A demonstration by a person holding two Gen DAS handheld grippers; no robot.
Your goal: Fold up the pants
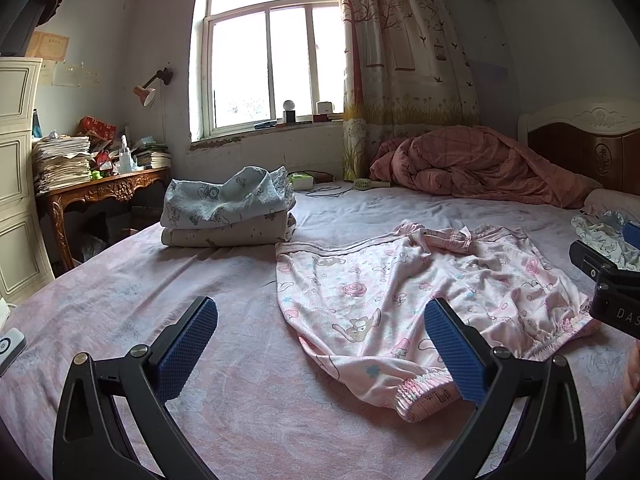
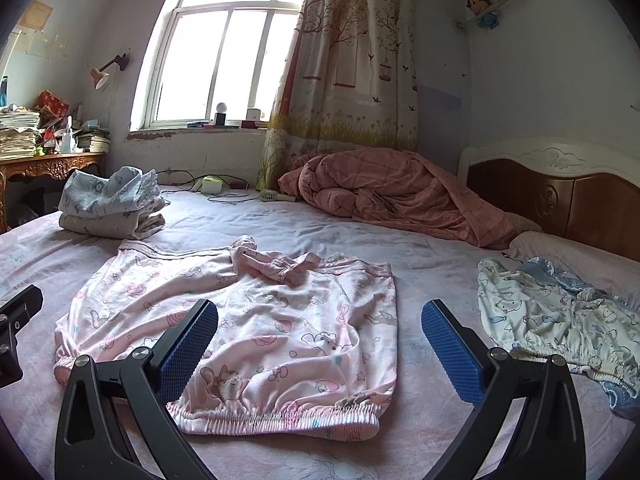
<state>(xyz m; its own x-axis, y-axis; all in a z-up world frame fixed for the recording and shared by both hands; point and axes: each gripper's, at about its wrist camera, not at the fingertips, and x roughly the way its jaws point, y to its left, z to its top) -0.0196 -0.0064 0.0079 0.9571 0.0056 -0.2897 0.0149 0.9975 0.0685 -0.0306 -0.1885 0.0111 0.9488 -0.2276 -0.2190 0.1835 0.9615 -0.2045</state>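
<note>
While both tools hang above the pink sheet of the bed (image 2: 280, 220), nothing is held in either one. Far left in the left wrist view stands a carved wooden desk (image 1: 104, 190) heaped with papers and books. Just beside it on the mattress sits a stack of folded clothes (image 1: 228, 216), a pale blue printed piece on top of a beige one. The left gripper (image 1: 320, 356) has its blue pads (image 1: 186, 354) spread wide apart and empty, over the bare sheet at the left edge of the garment.

Next comes the pink pants (image 2: 240, 340), printed with cartoon animals and roses, spread across the middle of the bed. They lie mostly flat yet wrinkled, with a gathered elastic hem nearest the cameras and a bunched, twisted fold of fabric at the far edge. The right gripper (image 2: 320, 354) is likewise parted and empty, its left pad over the cloth and its right pad over bare sheet.

Further right lies a crumpled white garment (image 2: 560, 328) with blue print, apart from the pants. Behind it, a rumpled reddish quilt (image 2: 400, 196) is piled against the wooden headboard (image 2: 560, 196), under a patterned curtain (image 2: 352, 64) and a bright window (image 2: 216, 52).
</note>
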